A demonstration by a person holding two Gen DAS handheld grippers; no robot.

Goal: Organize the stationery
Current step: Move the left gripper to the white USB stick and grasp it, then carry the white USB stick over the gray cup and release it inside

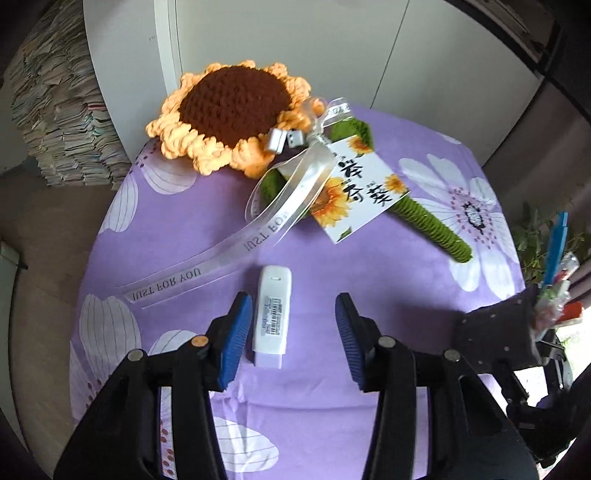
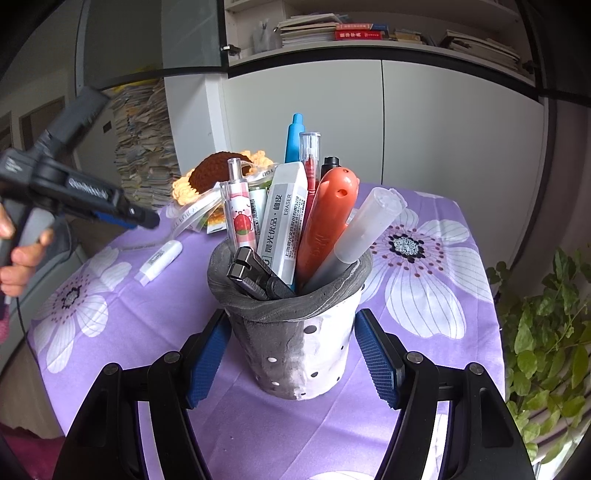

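Home study: bookshelves (image 2: 369,29), paper stacks (image 2: 144,147)

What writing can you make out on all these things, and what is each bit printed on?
"JUST FOR YOU": ribbon, twice.
"ERASER": white eraser in the cup; its Chinese print is too small to read.
Card: large Chinese brush characters, not clear enough to read.
White stick: barcode label, too small.
Shelf books: blurred.

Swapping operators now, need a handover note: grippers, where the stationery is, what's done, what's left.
Left gripper: jaws open, the white stick lies flat on the purple cloth between them, not gripped.
Right gripper: jaws closed on the grey pen cup, holding it upright.
Done: pens, the eraser and the orange tool stand in the cup.
Left: the white stick is not yet in the cup. The crochet sunflower lies behind it.
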